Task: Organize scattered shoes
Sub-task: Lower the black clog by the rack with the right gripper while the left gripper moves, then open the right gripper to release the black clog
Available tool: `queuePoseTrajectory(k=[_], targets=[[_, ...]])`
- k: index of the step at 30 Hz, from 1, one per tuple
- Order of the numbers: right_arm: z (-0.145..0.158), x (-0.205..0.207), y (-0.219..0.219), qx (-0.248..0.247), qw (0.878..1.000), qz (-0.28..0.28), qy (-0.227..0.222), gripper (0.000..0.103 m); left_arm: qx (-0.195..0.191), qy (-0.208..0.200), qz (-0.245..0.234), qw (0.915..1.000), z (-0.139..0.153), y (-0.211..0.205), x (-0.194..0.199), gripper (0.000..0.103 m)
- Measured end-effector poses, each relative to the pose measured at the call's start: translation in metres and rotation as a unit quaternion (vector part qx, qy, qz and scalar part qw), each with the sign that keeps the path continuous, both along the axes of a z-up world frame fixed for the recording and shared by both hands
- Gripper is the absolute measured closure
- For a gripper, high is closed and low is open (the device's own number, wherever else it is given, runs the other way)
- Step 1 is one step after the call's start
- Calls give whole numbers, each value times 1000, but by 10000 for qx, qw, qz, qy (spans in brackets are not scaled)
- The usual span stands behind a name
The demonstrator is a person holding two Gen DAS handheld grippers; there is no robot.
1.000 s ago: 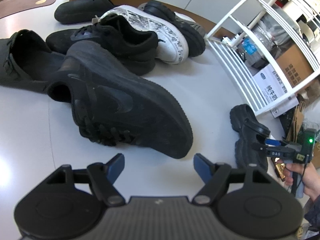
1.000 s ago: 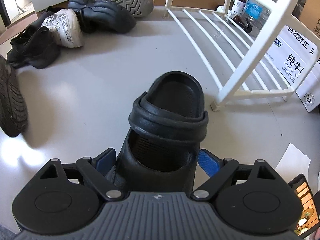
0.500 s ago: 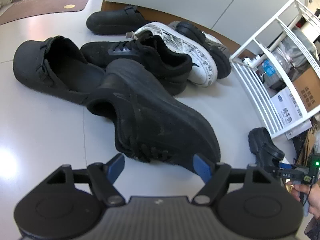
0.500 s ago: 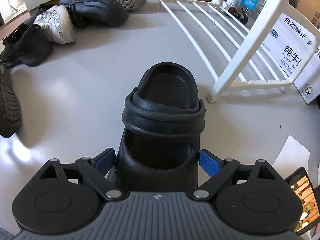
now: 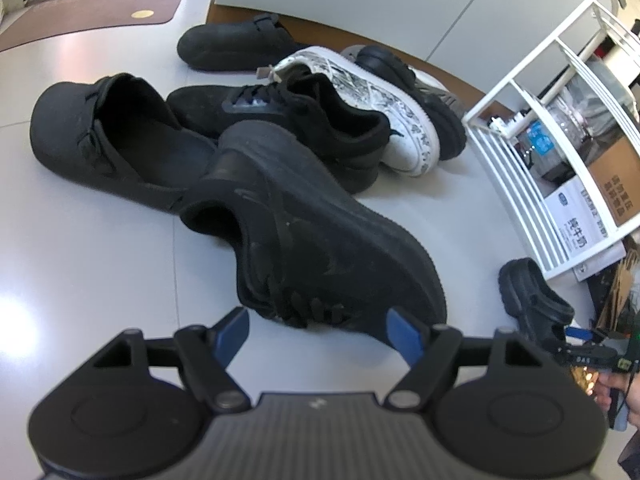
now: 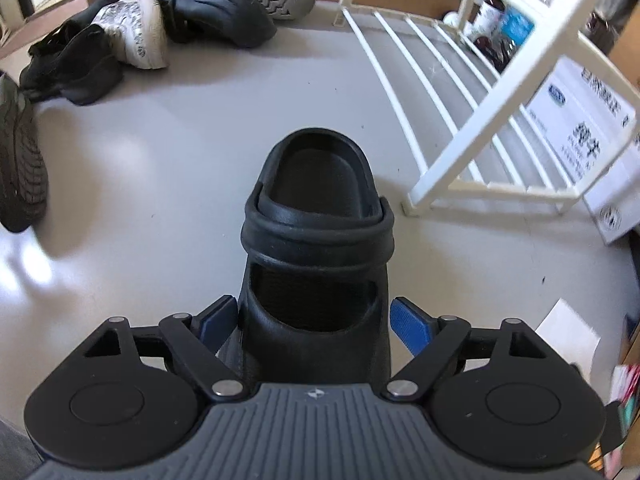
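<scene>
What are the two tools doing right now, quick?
Left tool: open, empty, just short of the big black sneaker.
Right tool: fingers either side of the black clog; whether it grips cannot be told.

— Any writing you can read?
— Chinese print on the white carton (image 6: 580, 136) behind the rack, perhaps "纯牛"; the smaller lines are blurred.
— And the right gripper (image 5: 576, 344)?
— Small white letters, maybe "DAS".

home entryway, shoe rack (image 6: 472, 92), doormat (image 5: 92, 12)
</scene>
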State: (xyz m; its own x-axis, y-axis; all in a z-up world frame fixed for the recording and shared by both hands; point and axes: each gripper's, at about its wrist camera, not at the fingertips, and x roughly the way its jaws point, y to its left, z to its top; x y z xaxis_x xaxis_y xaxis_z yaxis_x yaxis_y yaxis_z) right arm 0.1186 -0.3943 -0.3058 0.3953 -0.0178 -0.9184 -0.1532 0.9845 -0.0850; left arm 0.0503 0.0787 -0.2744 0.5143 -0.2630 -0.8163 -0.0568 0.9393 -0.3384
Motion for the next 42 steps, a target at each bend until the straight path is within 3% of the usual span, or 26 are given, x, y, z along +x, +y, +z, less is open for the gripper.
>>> queuePoseTrajectory(k=[8, 15, 20, 25, 28, 34, 37, 42], targets=[[-8, 8, 3, 50, 9995, 298, -132, 15, 56, -102, -127, 9999, 7, -5, 4, 25], [-9, 11, 2, -14, 9992, 368, -125, 15, 382, -207, -338, 9985, 29, -14, 26, 25], [-6, 9, -2, 162, 9996, 190, -128, 15, 706, -321, -685, 9946, 60, -31, 65, 24], [15, 3, -9, 478, 9975, -89, -520, 16, 1033, -476, -758, 9906, 86, -57, 124, 21], [26, 1, -14, 689, 9952, -204, -666, 16, 961, -489, -758, 9913, 91, -75, 161, 19], [39, -6, -25, 1098, 9900, -307, -835, 16, 1265, -532, -963, 9858, 80, -117, 225, 17], [43, -9, -29, 1228, 9879, -325, -886, 16, 1464, -167, -1117, 9828, 62, -141, 259, 15], [59, -15, -37, 1586, 9805, -476, -1064, 15, 1664, -42, -1017, 9808, 42, -165, 300, 15]])
